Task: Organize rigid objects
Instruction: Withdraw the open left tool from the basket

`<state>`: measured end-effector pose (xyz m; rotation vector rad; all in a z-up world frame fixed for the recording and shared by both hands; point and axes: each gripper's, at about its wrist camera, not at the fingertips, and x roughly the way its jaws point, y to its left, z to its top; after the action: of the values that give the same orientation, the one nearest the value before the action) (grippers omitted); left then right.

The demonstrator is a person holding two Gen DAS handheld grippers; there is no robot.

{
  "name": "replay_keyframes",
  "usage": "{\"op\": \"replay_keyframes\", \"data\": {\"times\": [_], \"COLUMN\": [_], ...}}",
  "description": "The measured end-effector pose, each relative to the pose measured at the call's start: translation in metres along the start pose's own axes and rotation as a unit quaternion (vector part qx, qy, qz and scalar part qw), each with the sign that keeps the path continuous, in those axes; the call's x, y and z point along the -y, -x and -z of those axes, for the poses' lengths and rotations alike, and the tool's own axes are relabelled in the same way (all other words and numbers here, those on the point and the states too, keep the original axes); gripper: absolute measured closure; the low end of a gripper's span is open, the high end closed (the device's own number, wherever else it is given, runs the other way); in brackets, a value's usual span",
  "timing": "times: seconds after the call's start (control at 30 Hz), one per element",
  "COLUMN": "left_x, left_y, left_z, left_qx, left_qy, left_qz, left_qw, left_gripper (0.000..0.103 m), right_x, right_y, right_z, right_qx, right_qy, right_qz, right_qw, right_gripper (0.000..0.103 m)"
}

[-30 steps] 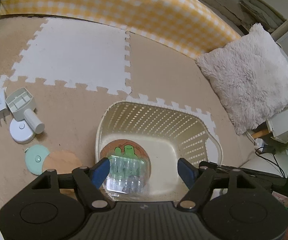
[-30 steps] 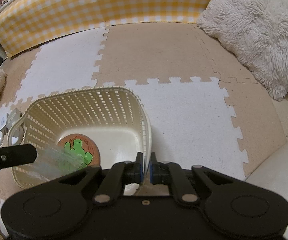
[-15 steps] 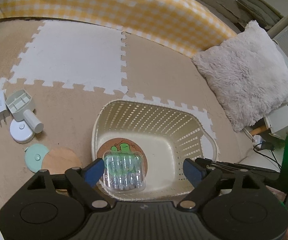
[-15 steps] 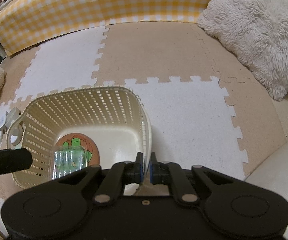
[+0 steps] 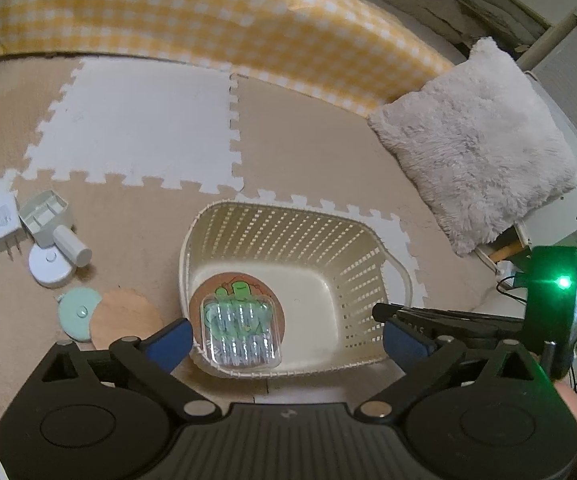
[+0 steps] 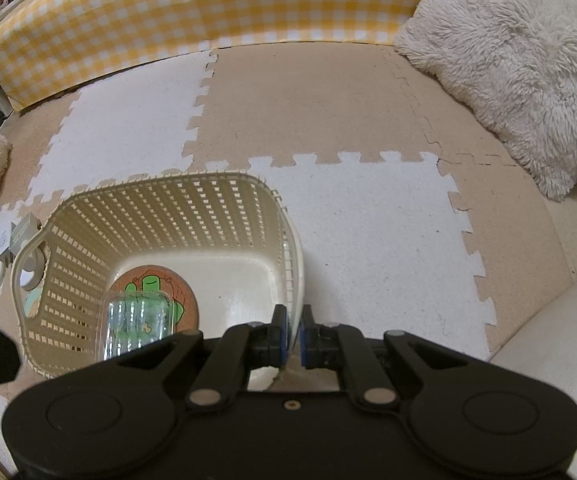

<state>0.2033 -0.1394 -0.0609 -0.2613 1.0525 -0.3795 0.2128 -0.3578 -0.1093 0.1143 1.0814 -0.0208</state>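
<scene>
**Two items resting in the basket; left fingers opening above it**

Two items are lying on the floor of the cream lattice basket (image 5: 398, 276): a round cork coaster (image 5: 266, 312) with a green print, and a clear plastic case (image 5: 242, 334) sitting on top of it, close to the near wall. The left gripper (image 5: 286, 340) is hovering over the near rim, and its fingers are opening wide, touching nothing; the case is lying below the gap, free of both pads. The right gripper (image 6: 293, 330) is pinching the basket's side wall (image 6: 290, 240), its fingers closed on the rim and holding the basket steady.

Handling notes, as judgement:
- The clear case is looking light, stiff and smooth, so it is likely to slip; take it across its two long edges, not its flat faces.
- The basket wall is thin and probably flexing under a pinch.

Outside the basket, on the foam floor mat (image 5: 136, 120), a mint round disc (image 5: 78, 312), a second cork coaster (image 5: 128, 316), a white charger plug (image 5: 4, 220) and a white stand with a cylinder (image 5: 54, 248) are waiting. These are looking rigid; the flat discs are calling for an edge grip.
</scene>
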Motion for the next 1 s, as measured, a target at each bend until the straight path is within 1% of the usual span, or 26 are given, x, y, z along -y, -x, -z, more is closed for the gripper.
{"op": "replay_keyframes", "data": {"times": [0.2, 0.4, 0.47, 0.6, 0.8, 0.87, 1.0], "left_x": [-0.003, -0.015, -0.021, -0.039, -0.066, -0.073, -0.085], "left_y": [0.02, 0.041, 0.045, 0.049, 0.047, 0.044, 0.036], "left_z": [-0.003, -0.012, -0.016, -0.025, -0.036, -0.038, -0.04], "left_qx": [0.028, 0.068, 0.078, 0.094, 0.102, 0.099, 0.083], "left_qy": [-0.016, -0.035, -0.035, -0.027, -0.015, -0.025, -0.066], "left_qz": [0.0, -0.012, -0.019, -0.044, -0.077, -0.092, -0.114], "left_qw": [0.9995, 0.997, 0.9961, 0.9942, 0.9917, 0.9905, 0.9878], "left_gripper": [0.0, 0.0, 0.0, 0.0, 0.0, 0.0, 0.0], "right_x": [0.001, 0.001, 0.001, 0.0, 0.0, 0.001, 0.0], "right_y": [-0.001, 0.0, 0.0, 0.0, 0.0, 0.0, -0.001], "right_z": [0.0, 0.001, 0.001, 0.0, 0.0, 0.001, 0.001], "right_qx": [0.0, 0.0, 0.0, 0.0, 0.0, 0.0, 0.0], "right_qy": [0.001, 0.001, 0.001, 0.001, 0.001, 0.001, 0.001], "right_qz": [0.0, 0.0, 0.0, 0.0, 0.0, 0.0, 0.0], "right_qw": [1.0, 1.0, 1.0, 1.0, 1.0, 1.0, 1.0], "right_gripper": [0.096, 0.096, 0.096, 0.096, 0.096, 0.096, 0.096]}}
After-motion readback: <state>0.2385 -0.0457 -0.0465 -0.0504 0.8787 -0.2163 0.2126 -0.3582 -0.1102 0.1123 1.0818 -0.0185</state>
